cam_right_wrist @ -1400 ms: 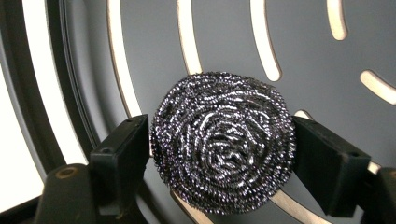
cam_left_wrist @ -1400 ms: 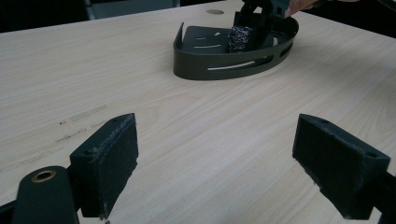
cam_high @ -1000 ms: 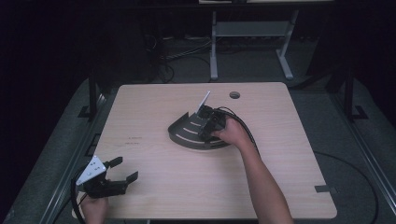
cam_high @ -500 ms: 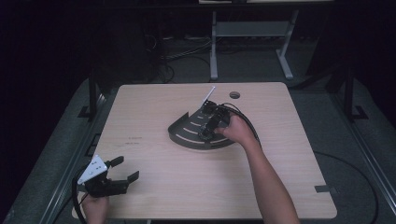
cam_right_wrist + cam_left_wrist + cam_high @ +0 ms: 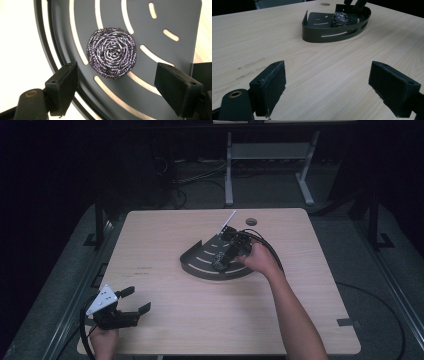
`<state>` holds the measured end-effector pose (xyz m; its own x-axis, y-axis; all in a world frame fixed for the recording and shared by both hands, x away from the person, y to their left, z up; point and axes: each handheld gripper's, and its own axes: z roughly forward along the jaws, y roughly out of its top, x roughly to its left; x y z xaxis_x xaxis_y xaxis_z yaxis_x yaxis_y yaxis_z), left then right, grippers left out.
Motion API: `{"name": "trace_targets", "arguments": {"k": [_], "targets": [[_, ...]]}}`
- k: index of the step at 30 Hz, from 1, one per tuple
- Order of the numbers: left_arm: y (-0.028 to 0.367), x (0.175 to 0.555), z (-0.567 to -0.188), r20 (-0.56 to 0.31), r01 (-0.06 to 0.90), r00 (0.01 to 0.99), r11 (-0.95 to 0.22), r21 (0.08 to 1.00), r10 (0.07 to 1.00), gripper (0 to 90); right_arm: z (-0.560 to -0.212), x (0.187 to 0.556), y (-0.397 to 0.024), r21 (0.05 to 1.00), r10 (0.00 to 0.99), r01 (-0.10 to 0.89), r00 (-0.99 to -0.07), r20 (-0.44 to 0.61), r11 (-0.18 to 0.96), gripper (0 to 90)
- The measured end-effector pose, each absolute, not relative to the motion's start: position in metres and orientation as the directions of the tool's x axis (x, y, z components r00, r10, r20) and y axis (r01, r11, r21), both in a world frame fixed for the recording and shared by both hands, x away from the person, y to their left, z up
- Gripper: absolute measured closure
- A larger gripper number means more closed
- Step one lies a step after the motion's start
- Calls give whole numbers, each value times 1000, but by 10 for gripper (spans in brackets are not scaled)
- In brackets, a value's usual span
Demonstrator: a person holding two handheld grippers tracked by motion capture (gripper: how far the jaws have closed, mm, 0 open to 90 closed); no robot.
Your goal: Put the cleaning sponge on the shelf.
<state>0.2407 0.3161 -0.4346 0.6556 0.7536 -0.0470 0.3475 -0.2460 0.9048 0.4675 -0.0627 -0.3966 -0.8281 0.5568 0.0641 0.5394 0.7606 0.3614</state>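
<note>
Both hand-held grippers gaping: right hand-held gripper over scourer in tray, left hand-held gripper above worktop.

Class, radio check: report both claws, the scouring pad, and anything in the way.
Left claw open, near table corner. Right claw open above scouring pad. Pad lies loose in the dark slotted tray. Nothing between claw and pad.

Dim room, light wooden table, grey floor, metal frame behind, cables
</note>
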Motion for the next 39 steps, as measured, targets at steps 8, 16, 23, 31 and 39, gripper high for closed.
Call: {"name": "trace_targets", "arguments": {"k": [8, 16, 23, 31, 39], "targets": [[315, 240, -435, -48, 347, 658, -245, 905, 751, 137, -388, 460, -67, 365, 549, 531, -834, 63, 765, 183], [315, 239, -434, -45, 344, 657, -246, 906, 753, 137, -382, 452, -78, 383, 558, 535, -828, 59, 753, 181], [315, 239, -435, -44, 346, 658, -251, 904, 752, 137, -379, 446, -90, 395, 565, 539, -823, 59, 744, 186], [313, 239, -435, -43, 346, 661, -253, 903, 749, 137, -377, 440, -106, 398, 582, 556, -810, 65, 729, 185], [312, 239, -435, -42, 346, 661, -255, 903, 750, 137, -380, 431, -120, 402, 590, 562, -805, 65, 723, 185]]}}
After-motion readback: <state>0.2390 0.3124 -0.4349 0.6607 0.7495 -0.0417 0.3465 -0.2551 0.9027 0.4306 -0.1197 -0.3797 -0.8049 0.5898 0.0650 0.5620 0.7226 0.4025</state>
